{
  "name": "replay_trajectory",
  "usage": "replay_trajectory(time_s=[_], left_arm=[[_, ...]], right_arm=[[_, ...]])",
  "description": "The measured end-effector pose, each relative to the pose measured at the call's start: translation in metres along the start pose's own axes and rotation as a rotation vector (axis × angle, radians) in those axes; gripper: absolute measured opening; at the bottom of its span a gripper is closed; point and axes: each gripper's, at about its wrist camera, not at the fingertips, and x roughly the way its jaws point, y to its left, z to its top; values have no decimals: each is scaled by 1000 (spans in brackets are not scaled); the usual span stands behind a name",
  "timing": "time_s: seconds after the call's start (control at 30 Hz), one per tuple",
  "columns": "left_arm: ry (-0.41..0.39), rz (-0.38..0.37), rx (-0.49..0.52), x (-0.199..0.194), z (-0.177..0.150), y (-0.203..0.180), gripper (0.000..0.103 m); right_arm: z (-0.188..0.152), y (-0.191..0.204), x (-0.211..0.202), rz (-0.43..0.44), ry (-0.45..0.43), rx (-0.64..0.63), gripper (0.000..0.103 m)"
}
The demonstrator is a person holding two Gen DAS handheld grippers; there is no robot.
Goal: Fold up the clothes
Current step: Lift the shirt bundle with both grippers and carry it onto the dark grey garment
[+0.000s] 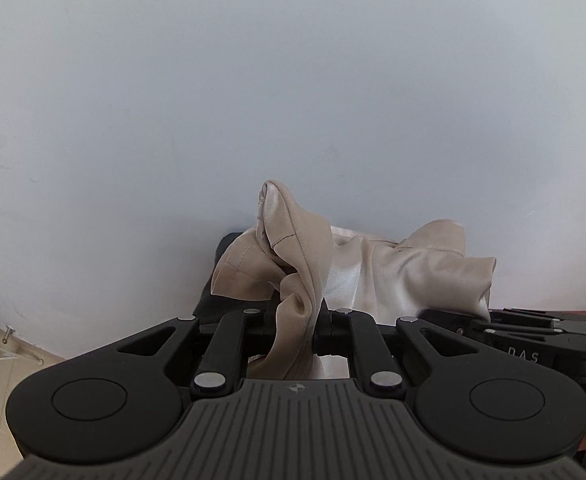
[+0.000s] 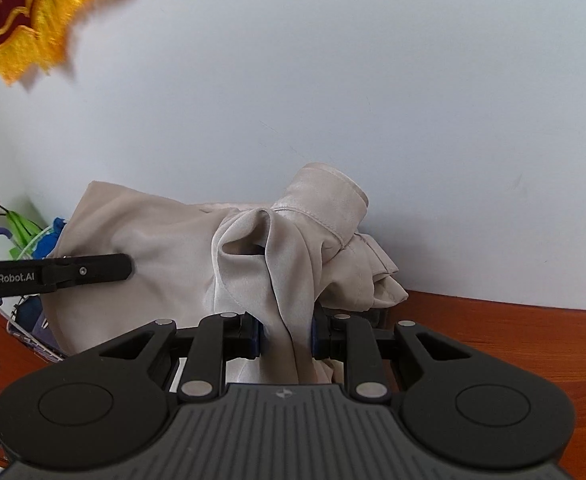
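Two grippers, left gripper (image 1: 297,330) and right gripper (image 2: 286,336), clamping beige garment (image 2: 181,264)

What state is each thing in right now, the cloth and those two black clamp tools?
Beige satin garment: bunched and creased, lifted, not yet folded.
Left gripper: shut on a gathered fold of the garment.
Right gripper: shut on another gathered fold of the garment.
Red pennant with gold fringe: hanging on the wall, blurred.
Wire basket: sits on the wooden surface, holding coloured items.
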Motion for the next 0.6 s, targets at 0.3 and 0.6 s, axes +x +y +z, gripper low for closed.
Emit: replay_trajectory(time_s=[0.3, 0.6], left_arm=[[95, 10, -52, 67, 7, 30, 14], [129, 7, -104, 92, -1, 41, 24]], right_arm=[[1, -28, 70, 2, 77, 39, 25], [-2, -47, 112, 4, 100, 72, 38]])
